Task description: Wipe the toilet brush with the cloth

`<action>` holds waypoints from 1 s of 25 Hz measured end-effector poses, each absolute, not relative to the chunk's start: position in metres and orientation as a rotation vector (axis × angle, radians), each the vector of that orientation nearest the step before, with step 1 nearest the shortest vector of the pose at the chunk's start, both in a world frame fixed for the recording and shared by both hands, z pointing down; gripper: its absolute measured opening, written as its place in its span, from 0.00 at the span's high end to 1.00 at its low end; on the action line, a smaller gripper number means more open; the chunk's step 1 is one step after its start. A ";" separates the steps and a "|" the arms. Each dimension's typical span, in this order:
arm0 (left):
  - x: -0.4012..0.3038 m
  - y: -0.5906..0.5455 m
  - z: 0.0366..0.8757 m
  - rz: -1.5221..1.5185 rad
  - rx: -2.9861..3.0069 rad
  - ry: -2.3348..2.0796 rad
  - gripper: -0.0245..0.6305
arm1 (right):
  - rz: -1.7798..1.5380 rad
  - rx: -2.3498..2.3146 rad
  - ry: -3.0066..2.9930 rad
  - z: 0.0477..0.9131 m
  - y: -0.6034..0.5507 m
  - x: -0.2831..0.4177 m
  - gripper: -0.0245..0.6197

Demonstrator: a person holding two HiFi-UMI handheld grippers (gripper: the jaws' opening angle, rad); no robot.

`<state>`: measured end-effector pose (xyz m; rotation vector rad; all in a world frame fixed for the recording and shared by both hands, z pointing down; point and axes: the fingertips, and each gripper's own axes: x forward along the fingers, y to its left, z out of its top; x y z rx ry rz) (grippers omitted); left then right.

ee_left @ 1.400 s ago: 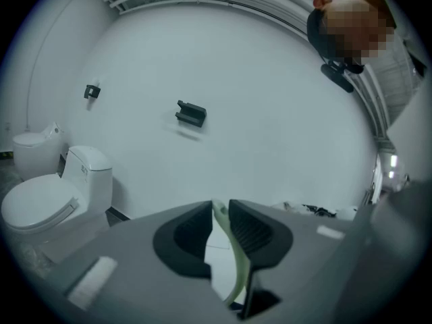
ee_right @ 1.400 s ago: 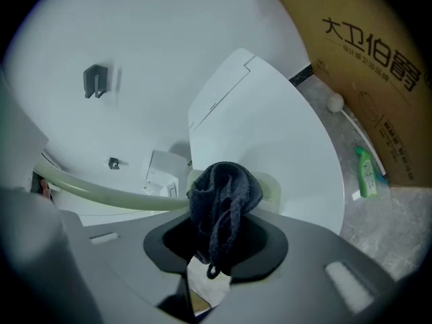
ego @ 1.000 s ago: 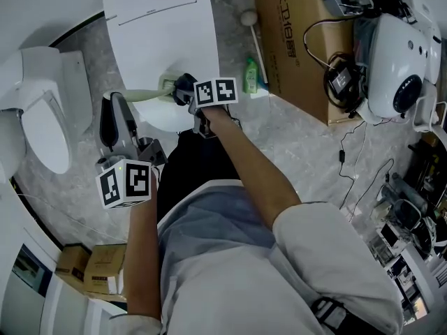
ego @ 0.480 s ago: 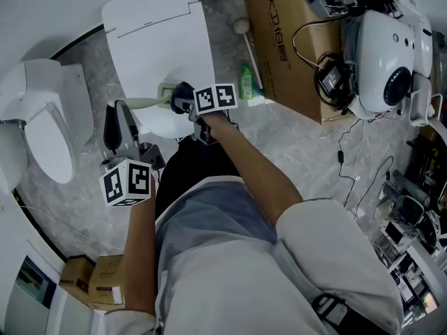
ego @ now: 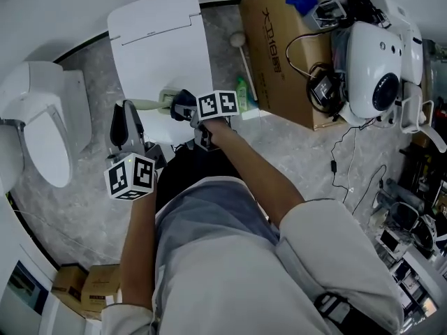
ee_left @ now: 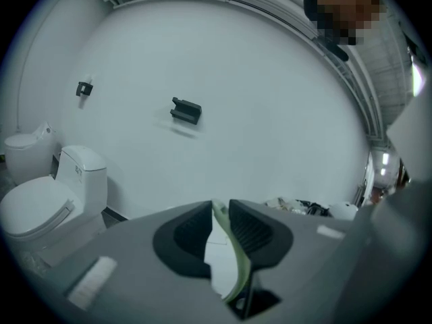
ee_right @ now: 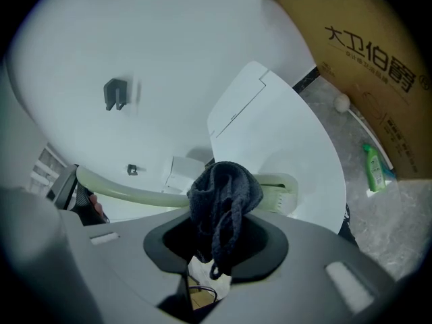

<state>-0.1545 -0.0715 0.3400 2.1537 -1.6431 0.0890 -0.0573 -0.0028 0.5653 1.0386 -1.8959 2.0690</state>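
The toilet brush (ego: 155, 102) is pale green and lies level above the closed white toilet lid (ego: 160, 40). My left gripper (ego: 128, 125) is shut on the end of its handle (ee_left: 234, 252). The handle (ee_right: 128, 192) runs across the right gripper view to the blocky brush head (ee_right: 281, 193). My right gripper (ego: 187, 105) is shut on a dark blue cloth (ee_right: 223, 196), which is bunched against the brush just short of the head. The cloth (ego: 183, 100) hides that part of the brush.
A second white toilet (ego: 40, 121) stands at the left. A cardboard box (ego: 279, 37), a green bottle (ego: 242, 89) and a white-tipped stick (ego: 244, 51) lie to the right. A white domed machine (ego: 377, 58) and cables (ego: 346, 152) fill the far right. Small cartons (ego: 84, 292) sit at lower left.
Both grippers keep their holds. The left gripper has risen a little toward the toilet; the cloth stays against the brush near its head.
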 end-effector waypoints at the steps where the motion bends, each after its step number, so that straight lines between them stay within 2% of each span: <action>1: -0.155 -0.072 0.340 0.087 2.155 -1.639 0.96 | 2.069 1.037 -1.900 0.561 -0.003 -0.058 0.82; 25: -0.147 -0.082 0.339 0.054 2.189 -1.579 0.96 | 2.152 0.987 -1.983 0.490 -0.014 -0.059 0.82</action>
